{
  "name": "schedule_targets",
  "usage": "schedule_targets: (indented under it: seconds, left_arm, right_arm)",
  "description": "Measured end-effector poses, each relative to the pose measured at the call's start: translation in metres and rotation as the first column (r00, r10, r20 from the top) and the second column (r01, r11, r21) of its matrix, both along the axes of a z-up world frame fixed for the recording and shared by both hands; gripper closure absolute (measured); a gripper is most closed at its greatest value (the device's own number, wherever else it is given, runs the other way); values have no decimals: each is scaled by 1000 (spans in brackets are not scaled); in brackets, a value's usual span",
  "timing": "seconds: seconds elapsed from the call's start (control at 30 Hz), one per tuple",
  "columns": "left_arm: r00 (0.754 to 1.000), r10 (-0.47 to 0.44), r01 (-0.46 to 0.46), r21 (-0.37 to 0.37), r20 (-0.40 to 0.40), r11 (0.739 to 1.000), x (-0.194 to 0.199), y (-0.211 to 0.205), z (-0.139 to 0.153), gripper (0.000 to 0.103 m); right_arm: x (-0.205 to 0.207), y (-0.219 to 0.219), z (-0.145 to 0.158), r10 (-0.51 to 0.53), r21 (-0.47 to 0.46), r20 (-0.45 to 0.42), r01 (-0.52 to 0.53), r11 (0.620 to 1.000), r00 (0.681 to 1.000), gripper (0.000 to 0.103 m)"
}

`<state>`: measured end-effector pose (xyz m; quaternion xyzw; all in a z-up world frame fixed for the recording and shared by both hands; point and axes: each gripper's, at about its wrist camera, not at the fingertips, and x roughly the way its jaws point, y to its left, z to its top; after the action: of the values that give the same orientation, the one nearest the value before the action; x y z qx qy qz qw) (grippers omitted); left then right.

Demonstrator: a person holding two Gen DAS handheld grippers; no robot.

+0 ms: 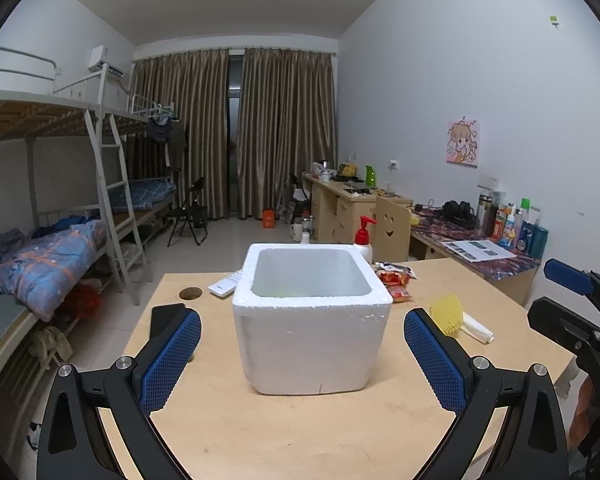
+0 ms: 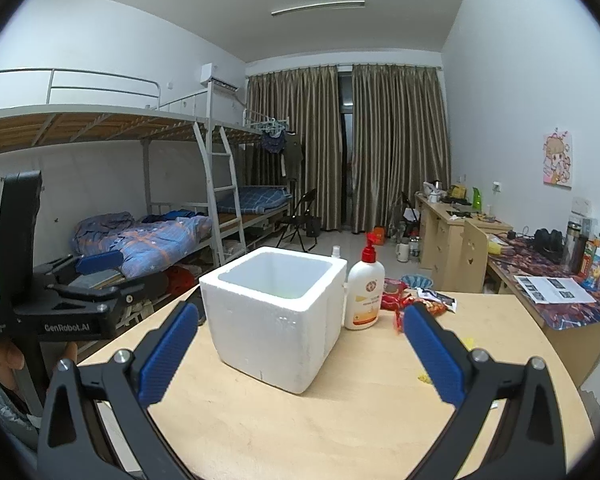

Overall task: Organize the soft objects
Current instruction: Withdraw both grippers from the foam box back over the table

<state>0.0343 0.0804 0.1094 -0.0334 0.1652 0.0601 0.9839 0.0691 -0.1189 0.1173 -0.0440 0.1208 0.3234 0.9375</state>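
Observation:
A white foam box point(image 1: 312, 320) stands open-topped on the wooden table point(image 1: 300, 432); it also shows in the right wrist view point(image 2: 276, 316). My left gripper point(image 1: 302, 356) is open and empty, its blue pads either side of the box's front face, a little short of it. My right gripper point(image 2: 300, 354) is open and empty, facing the box's corner. A yellow soft mesh object point(image 1: 446, 314) lies on a white item to the right of the box. Red snack packets point(image 1: 396, 280) lie behind it; they also show in the right wrist view point(image 2: 416, 302).
A lotion pump bottle point(image 2: 364, 296) stands right of the box. A white remote point(image 1: 224, 284) and a round hole point(image 1: 191, 293) are at the table's far left. Yellow crumbs point(image 2: 424, 378) lie on the table. Bunk beds stand left, desks right.

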Motion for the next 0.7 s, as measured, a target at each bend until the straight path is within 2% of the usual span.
schedule_targets:
  seconds: [0.33,0.7]
  left_arm:
    - [998,-59,59,6,-19,998,17,-19,-6,1]
    - [976,-212,213,16,-46,977,48,-62,-13,1]
  right_arm:
    - [6,-11,-8,-46,-8,-14,46,999,999,0]
    - [13,-47,-13,-145,-17,-31,144,989,989,0]
